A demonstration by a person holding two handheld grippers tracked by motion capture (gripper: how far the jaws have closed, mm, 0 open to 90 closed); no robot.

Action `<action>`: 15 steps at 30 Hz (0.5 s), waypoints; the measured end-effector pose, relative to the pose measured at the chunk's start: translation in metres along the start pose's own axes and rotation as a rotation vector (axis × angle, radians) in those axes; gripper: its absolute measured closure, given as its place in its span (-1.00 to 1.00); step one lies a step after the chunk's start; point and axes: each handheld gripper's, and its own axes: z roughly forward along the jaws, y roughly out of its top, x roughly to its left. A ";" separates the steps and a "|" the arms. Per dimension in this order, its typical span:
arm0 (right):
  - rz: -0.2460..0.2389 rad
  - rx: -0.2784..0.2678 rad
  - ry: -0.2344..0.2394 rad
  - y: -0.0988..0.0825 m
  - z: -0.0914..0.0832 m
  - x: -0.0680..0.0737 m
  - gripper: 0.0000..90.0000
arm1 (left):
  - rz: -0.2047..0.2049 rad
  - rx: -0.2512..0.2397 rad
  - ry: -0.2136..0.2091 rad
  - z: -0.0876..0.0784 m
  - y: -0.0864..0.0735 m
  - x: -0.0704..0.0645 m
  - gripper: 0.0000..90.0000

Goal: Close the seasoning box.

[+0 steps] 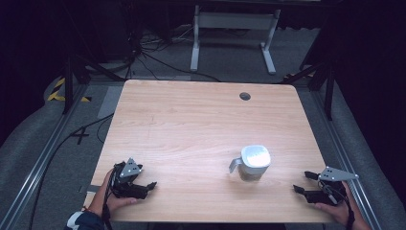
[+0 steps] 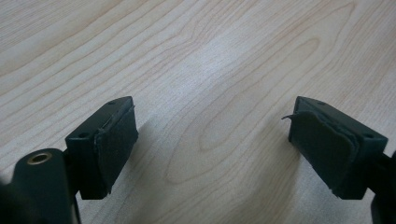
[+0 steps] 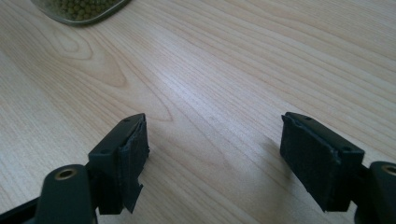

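Your left tongs rest wide open near the desk's near-left corner, your right tongs wide open by the near-right corner. The lidded glass jug, holding green beads, stands toward the near edge, nearer your right tongs.

A recording lab or test studio, not a home, was the setting. A bare light-wood table with a cable port stood on grey carpet, flanked by metal rails along the floor. Black cables trailed across the carpet, yellow-and-black hazard tape marked one corner, and dark curtains or walls closed in the sides. The white frame of a second desk stood behind.
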 end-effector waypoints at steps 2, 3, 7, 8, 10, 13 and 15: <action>-0.001 0.000 0.001 0.000 0.000 0.000 -0.48 | 0.000 0.002 -0.001 0.000 0.000 0.000 -0.65; -0.002 0.000 0.002 0.000 0.000 0.000 -0.48 | 0.000 0.002 -0.001 0.000 0.000 0.000 -0.65; -0.002 0.000 0.005 0.000 0.000 0.000 -0.48 | -0.003 0.002 0.002 0.000 0.000 0.000 -0.66; -0.003 0.000 0.005 0.000 0.000 0.000 -0.48 | -0.004 0.002 0.003 0.000 0.000 0.000 -0.66; -0.003 0.000 0.005 0.000 0.000 0.000 -0.48 | -0.005 0.002 0.004 0.000 0.000 0.000 -0.66; -0.002 0.000 0.005 0.000 0.000 0.000 -0.48 | -0.006 0.001 0.004 0.000 0.000 0.000 -0.66; -0.002 0.000 0.005 0.000 0.000 -0.001 -0.48 | -0.007 0.001 0.006 0.000 0.000 -0.001 -0.66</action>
